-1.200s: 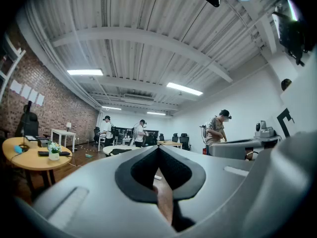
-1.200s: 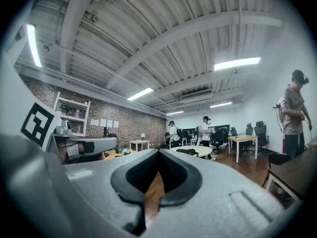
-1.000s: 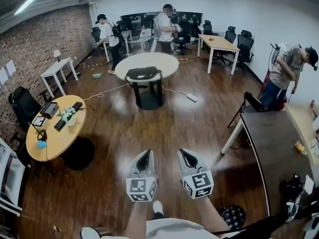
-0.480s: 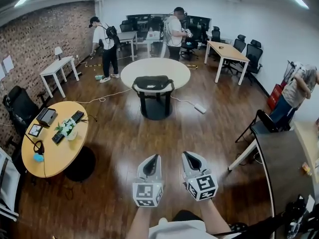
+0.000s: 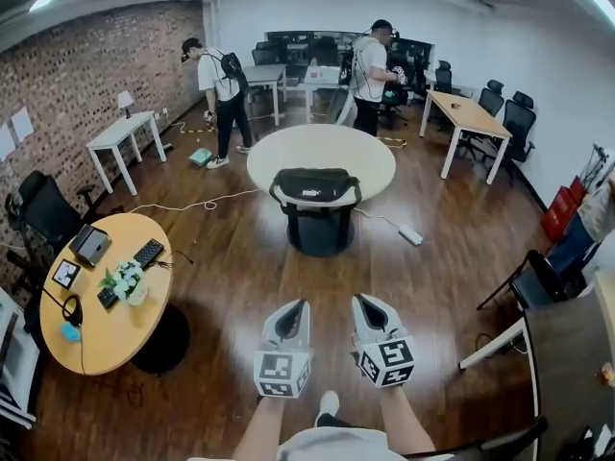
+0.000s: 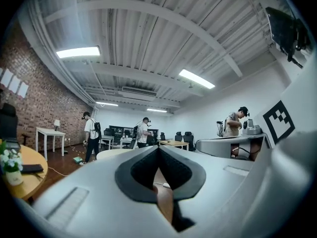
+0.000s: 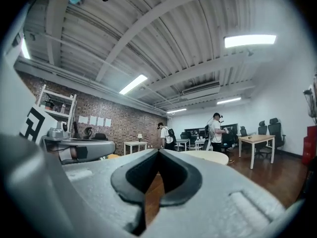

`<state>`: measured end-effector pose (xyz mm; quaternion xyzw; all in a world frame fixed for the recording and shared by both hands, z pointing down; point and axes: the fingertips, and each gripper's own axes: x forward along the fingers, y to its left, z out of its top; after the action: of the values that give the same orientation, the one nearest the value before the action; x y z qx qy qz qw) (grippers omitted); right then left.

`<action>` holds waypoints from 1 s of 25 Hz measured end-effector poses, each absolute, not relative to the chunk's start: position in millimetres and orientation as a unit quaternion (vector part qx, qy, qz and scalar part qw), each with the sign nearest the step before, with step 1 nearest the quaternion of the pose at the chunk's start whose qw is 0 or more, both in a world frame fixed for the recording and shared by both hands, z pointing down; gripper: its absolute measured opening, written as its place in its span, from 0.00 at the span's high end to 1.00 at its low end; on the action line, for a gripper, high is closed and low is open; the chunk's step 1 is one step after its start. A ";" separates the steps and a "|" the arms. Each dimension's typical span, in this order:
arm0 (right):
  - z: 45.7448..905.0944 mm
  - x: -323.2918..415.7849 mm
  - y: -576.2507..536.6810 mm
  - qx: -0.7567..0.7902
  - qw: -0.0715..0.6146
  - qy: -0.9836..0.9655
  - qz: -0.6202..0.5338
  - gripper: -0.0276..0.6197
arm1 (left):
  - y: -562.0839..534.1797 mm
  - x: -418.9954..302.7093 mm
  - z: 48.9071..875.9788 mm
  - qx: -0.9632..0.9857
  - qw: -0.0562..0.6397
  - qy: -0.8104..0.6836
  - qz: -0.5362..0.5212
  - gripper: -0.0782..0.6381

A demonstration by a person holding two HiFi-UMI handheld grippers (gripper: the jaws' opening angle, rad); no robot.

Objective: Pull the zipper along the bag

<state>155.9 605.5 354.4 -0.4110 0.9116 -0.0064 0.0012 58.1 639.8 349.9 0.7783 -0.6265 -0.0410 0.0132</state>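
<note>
A black bag (image 5: 315, 186) with carry straps lies on the near edge of a round white table (image 5: 332, 146) in the middle of the room. Its zipper is too far off to make out. My left gripper (image 5: 297, 306) and right gripper (image 5: 362, 301) hang side by side low in the head view, over the wooden floor and well short of the table. Both are shut with nothing between the jaws. In the left gripper view the left gripper (image 6: 158, 148) points at the white table (image 6: 115, 153). In the right gripper view the right gripper (image 7: 158, 151) points at it (image 7: 207, 156) too.
A round wooden table (image 5: 85, 323) with a keyboard, a tablet and flowers stands at the left. A power strip (image 5: 411, 235) and a cable lie on the floor right of the white table. Two people (image 5: 219, 89) (image 5: 370, 73) stand at the back. A black chair (image 5: 538, 279) is at the right.
The view has moved forward: the white table and the bag are nearer and more central. Both grippers stay shut, side by side.
</note>
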 end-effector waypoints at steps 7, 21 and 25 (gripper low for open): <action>333.3 116.5 482.1 -0.385 0.034 0.922 -0.008 0.98 | 522.7 8.8 332.5 0.760 0.002 -0.648 -0.037 0.87; 380.6 99.7 243.8 -0.443 -0.012 0.896 -0.032 0.97 | 250.9 -7.1 355.2 0.810 0.032 -0.583 -0.052 0.87; 352.2 80.4 160.2 -0.469 -0.008 0.883 -0.004 0.97 | 164.1 -16.6 325.2 0.832 0.006 -0.551 -0.064 0.87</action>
<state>80.4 160.2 352.2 -0.4688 0.8832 -0.0045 -0.0076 -16.6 164.1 325.2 0.8320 -0.5510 -0.0643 0.0056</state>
